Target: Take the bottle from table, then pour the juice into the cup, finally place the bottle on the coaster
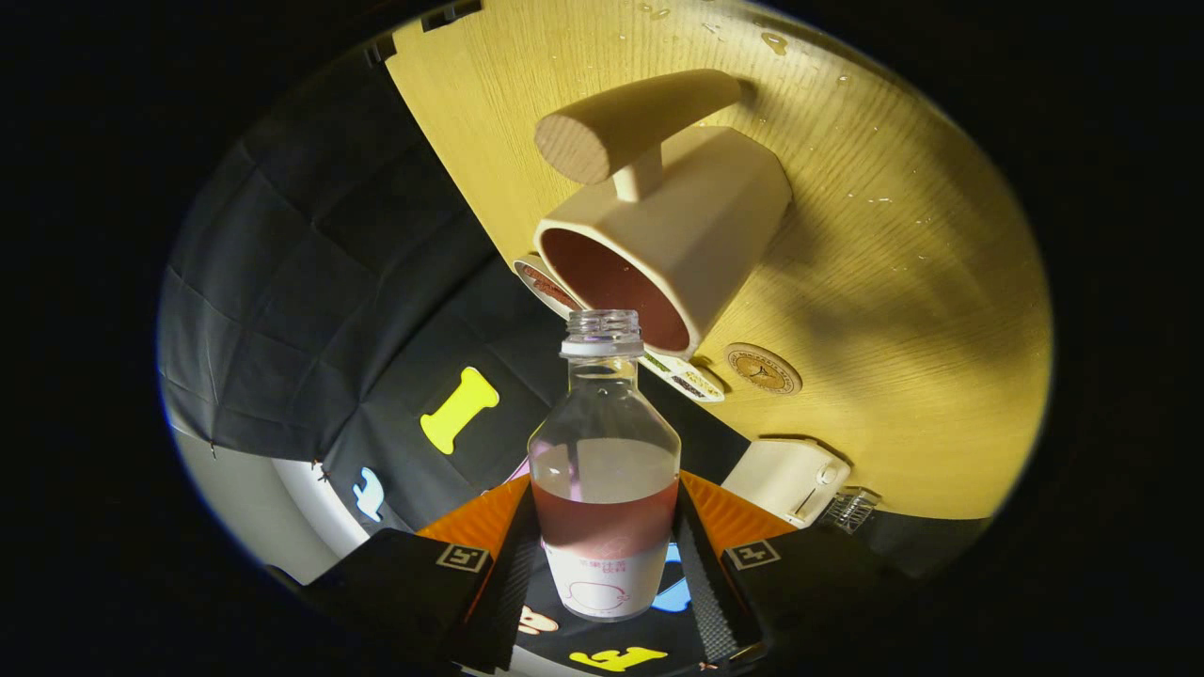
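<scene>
The bottle (604,470) sits between my two fingers, and both fingers press on its sides, one on each side, so the gripper (607,555) is clamped on it. Its long line runs straight out from the fingers, with the open mouth at the far end and no cap on it. It is a clear bottle with a white label near the bottom and red-brown juice (607,519) in the lower part. Just past the mouth is the cup (673,240), a pale cup with a thick wooden handle (630,122), standing on the light wooden table (903,282). The whole scene looks turned on its side to me, so I judge my gripper is rolled over and the bottle is tipped toward the cup. The cup already looks dark red-brown inside, so I think some juice is in it. The mouth of the bottle is very close to the cup's rim and points at it, and that is what matters most for pouring. I see no stream of juice right now. Beside the cup lies a small round coaster (763,368), just off to one side of the bottle's mouth, with a small flat card (685,377) between it and the bottle. A white boxy thing (788,480) sits nearer my fingers. Drops of water (773,41) dot the far table. I think the bottle goes on the coaster next.
</scene>
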`<state>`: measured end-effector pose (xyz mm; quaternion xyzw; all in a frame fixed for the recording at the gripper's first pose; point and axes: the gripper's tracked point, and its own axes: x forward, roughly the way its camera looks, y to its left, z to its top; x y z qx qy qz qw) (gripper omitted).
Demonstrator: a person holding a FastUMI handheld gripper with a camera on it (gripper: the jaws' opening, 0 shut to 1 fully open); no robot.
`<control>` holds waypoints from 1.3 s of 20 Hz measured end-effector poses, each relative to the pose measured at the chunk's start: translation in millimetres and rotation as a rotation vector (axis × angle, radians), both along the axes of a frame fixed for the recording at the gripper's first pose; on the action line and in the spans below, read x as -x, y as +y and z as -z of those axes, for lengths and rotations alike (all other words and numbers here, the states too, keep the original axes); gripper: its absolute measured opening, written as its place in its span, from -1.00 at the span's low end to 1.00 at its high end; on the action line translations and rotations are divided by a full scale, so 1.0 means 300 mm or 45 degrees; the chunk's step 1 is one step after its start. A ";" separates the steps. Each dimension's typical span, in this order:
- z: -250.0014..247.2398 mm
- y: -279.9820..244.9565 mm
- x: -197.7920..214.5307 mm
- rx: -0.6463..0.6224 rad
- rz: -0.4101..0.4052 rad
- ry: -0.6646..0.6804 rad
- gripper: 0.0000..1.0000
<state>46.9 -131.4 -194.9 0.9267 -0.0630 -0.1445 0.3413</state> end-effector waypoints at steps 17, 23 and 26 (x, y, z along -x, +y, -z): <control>-0.103 0.066 -0.009 0.926 -0.328 0.245 0.51; -0.121 0.092 0.003 1.447 -0.437 0.404 0.51; -0.151 0.086 0.011 1.707 -0.464 0.482 0.51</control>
